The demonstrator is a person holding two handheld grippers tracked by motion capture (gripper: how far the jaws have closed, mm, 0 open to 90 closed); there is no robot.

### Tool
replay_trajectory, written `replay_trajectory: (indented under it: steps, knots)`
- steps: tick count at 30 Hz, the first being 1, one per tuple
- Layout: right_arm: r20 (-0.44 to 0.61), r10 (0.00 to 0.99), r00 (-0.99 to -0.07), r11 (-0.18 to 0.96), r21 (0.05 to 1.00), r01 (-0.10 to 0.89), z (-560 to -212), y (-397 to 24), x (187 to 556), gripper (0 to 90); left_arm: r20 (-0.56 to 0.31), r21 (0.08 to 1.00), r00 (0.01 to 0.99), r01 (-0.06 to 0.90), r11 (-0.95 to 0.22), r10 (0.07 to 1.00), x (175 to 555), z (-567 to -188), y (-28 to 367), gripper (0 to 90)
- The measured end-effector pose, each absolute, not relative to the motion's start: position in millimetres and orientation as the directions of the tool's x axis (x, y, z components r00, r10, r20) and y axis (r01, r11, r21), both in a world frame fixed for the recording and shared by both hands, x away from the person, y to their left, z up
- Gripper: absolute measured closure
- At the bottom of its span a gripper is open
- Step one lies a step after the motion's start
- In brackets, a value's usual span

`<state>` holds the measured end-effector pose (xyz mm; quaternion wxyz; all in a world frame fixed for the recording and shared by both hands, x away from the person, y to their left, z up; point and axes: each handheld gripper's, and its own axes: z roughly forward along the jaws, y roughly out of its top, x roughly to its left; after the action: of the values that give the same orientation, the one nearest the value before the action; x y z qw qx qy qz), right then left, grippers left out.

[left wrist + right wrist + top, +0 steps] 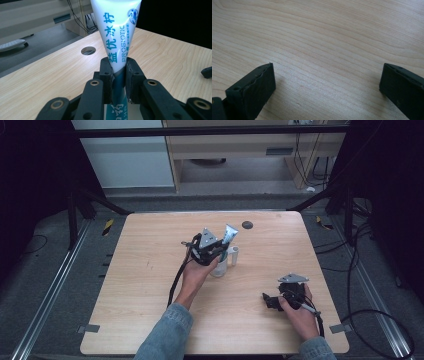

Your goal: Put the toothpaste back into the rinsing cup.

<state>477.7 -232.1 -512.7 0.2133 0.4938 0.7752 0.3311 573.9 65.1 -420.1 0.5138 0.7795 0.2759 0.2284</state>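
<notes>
Left gripper point(117, 72) clamped on toothpaste tube point(117, 32), above cup point(219, 266); right gripper point(325, 82) wide open, empty, on table point(150, 285).

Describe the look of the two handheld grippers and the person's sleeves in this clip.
Both grippers are black: the left gripper and the right gripper each carry a grey three-cornered plate on top and trail a black cable. The left gripper view shows linkage arms with brass-coloured pivot rings; the right gripper view shows blocky black pads with wavy inner edges. The sleeves are blue denim.
</notes>
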Motion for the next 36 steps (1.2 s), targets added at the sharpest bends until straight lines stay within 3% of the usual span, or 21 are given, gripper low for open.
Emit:
replay_trajectory:
  steps: [36]
  knots:
    - [-0.004,0.907,-0.422,0.293,0.724,0.624,-512.7,-232.1,477.7,0.6,0.074,0.902,0.730,0.241,-0.358,0.679,571.4,-420.1,67.7,76.6]
